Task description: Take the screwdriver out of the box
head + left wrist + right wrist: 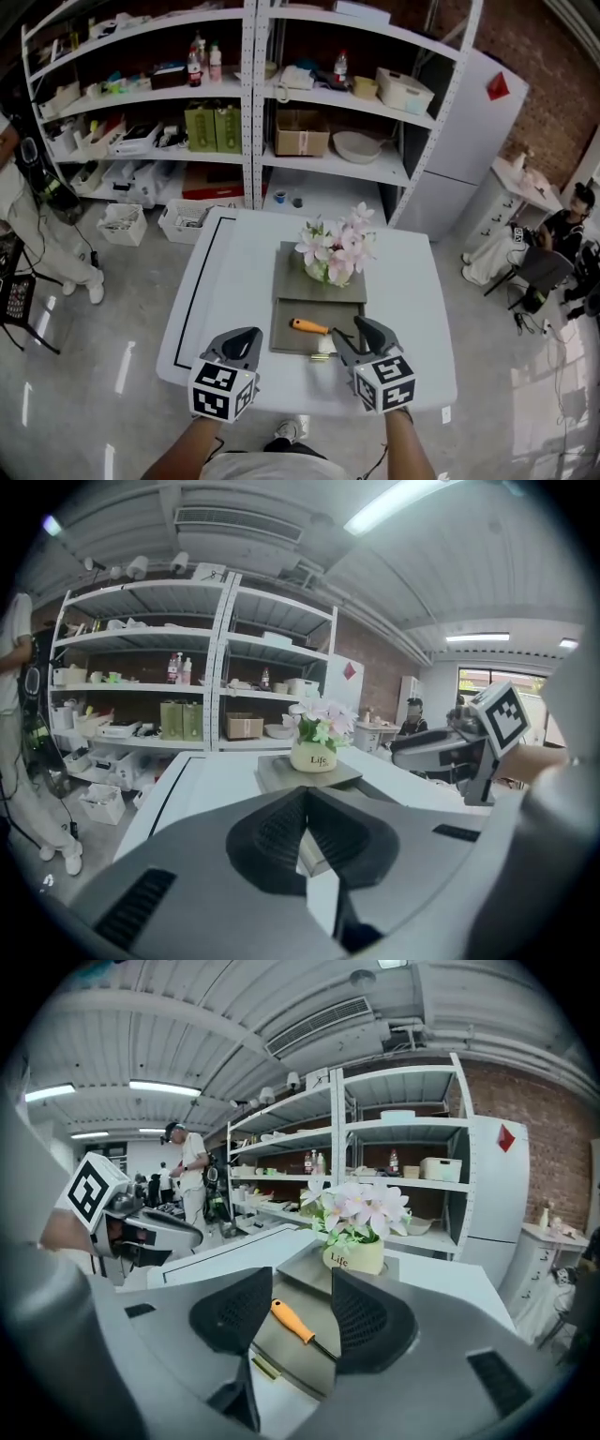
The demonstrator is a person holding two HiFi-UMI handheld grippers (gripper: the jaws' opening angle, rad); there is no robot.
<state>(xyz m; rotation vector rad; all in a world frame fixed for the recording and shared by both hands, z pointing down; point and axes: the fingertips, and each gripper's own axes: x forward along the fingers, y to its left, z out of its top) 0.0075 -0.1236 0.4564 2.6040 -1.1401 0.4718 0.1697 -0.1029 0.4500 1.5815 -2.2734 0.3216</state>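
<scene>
While the person stands at the near edge of the white worktop (234, 272), a tool is held out in each hand, both pointing slightly downward over it. The left tool (246, 334) has its two dark pads pressed together with nothing between them, and it sits just left of the flat grey box (286, 339), apart from it. The right tool (349, 328) has its jaws spread wide and grips nothing; it hangs at the box's right front corner. The screwdriver (309, 326) lies flat inside the box, its orange handle towards the left and its dark shaft running right, towards the right tool. From the right gripper view the screwdriver (292, 1321) shows through the gap between the spread jaws, with neither pad on it. Just behind the box a pot of pink flowers (334, 255) stands on a grey panel. Beyond the worktop, tall white shelves (248, 94) are crowded with boxes and bottles.
</scene>
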